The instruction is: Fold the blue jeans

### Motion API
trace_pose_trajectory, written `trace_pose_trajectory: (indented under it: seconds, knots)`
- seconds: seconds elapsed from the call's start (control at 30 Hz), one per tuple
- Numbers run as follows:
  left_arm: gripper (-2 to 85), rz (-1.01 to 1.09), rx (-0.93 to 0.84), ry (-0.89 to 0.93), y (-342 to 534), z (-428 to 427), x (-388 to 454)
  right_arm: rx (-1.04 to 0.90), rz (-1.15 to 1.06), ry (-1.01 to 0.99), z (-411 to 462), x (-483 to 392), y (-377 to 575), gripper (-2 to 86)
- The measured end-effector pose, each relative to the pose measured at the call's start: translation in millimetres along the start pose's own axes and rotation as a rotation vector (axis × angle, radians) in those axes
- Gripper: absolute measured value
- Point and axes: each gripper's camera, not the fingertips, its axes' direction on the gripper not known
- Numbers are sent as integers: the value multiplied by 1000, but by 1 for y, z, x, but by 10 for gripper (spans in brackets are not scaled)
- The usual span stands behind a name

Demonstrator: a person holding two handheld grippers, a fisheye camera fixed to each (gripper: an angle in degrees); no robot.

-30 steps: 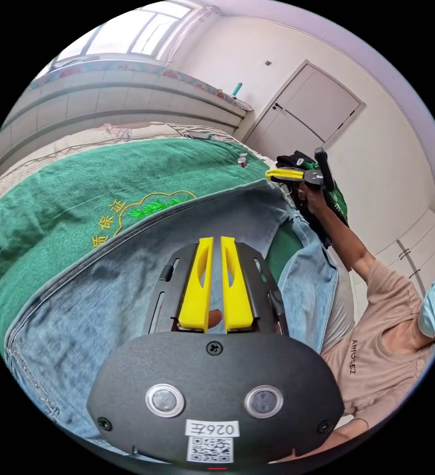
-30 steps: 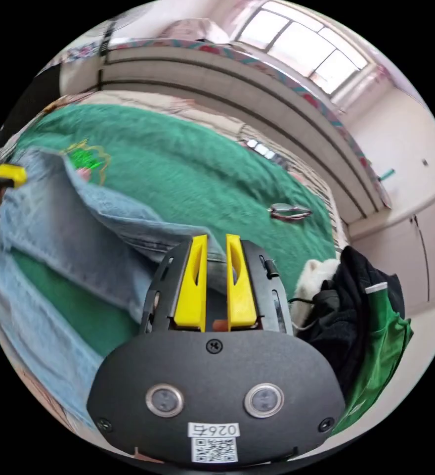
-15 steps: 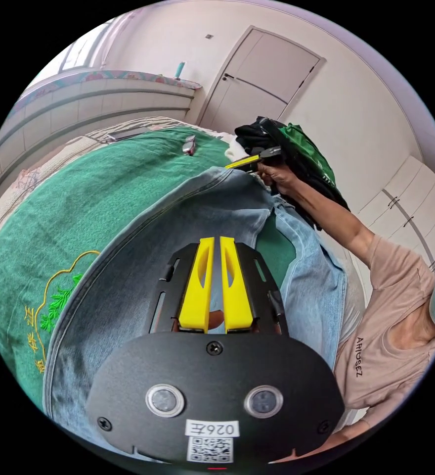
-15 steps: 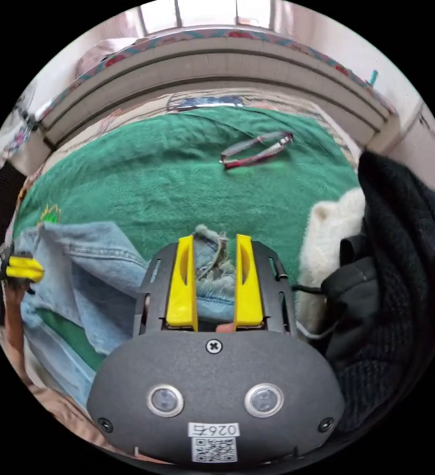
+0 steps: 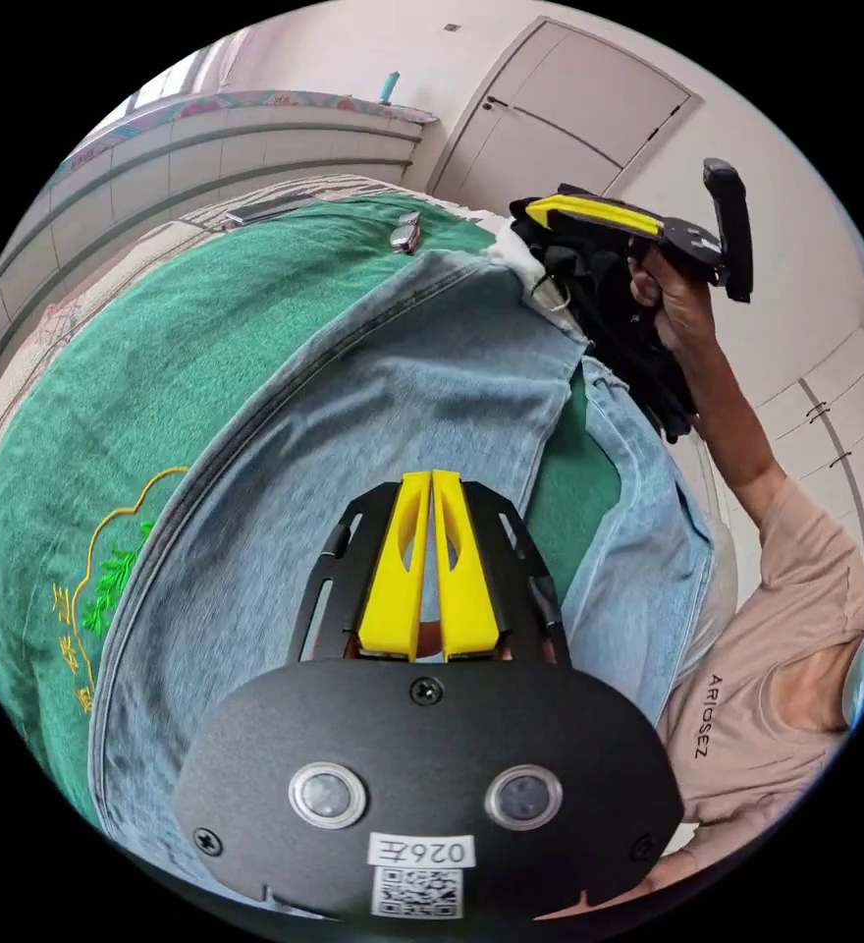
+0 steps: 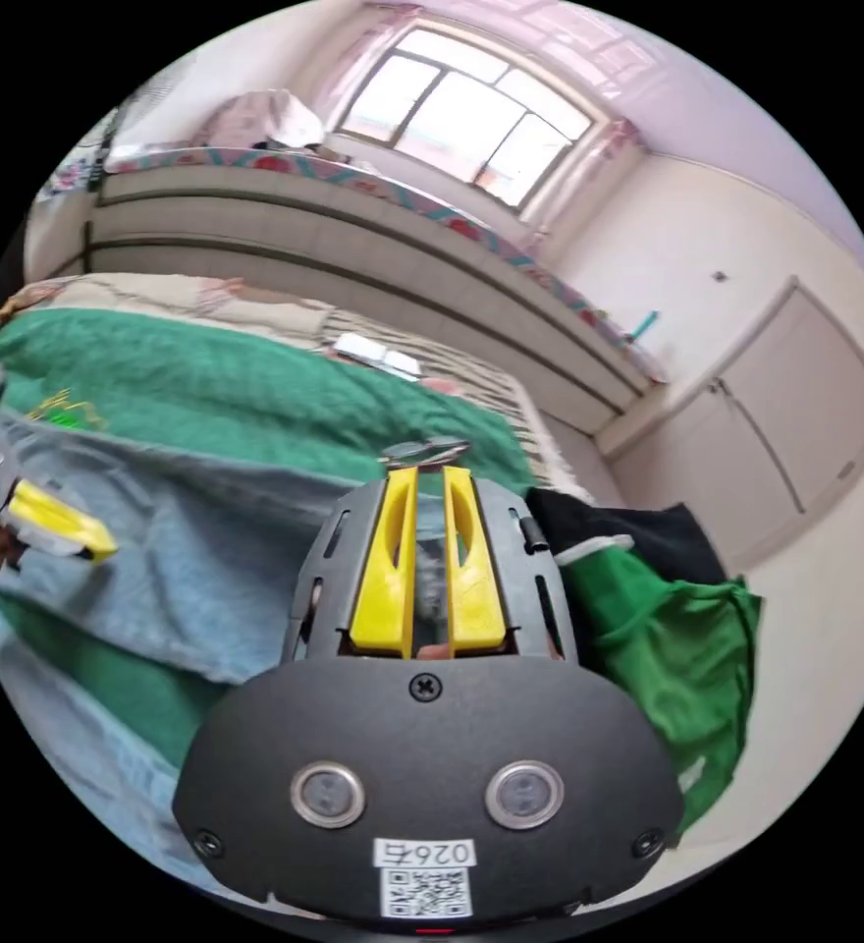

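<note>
The blue jeans (image 5: pixel 403 393) lie spread on the green blanket (image 5: pixel 157 363), one leg over the other. My left tool (image 5: pixel 431 481) is clenched on the denim; my right tool (image 6: pixel 430 476), lifted beside the dark clothes pile (image 6: pixel 638 540), looks nearly closed, empty. If the left pulls, the fold may shift.

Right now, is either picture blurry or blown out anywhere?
Left gripper view: mostly sharp, the blue jeans crisp, fisheye bending the door. Right gripper view: the window is washed out, and the jeans and green blanket look smeared, seemingly by motion.
</note>
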Motion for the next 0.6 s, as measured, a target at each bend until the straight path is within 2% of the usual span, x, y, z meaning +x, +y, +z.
trace_pose_trajectory:
  seconds: [0.07,0.13,0.2,0.23,0.3,0.37,0.43,0.5,0.57,0.6]
  knots:
    - [-9,-12,-59,-58,35,-20,0,3,-119,-272,-2,-39,24,-5]
    - [-9,-37,-119,-156,71,-36,-2,-47,-235,-402,6,-75,42,-9]
    - [-9,-93,-174,-270,116,-54,-10,-160,-389,-309,30,-108,56,-11]
    - [-8,-161,-175,-305,148,-72,-16,-239,-452,-133,55,-119,64,-12]
    - [-8,-276,-164,-326,199,-102,-27,-186,-403,-137,54,-110,64,-12]
    - [-9,-473,-12,-279,269,-148,-40,-260,-324,-102,53,-96,56,-11]
    - [-9,-587,82,-309,320,-172,-43,-236,-269,-69,47,-87,60,-10]
    - [-9,-700,94,-372,365,-179,-47,-247,-224,-130,46,-76,68,-9]
    - [-10,-805,285,-197,412,-188,-48,-438,-207,-108,69,-62,86,-9]
    - [-10,-823,311,-181,418,-190,-45,-459,-201,-106,71,-58,90,-9]
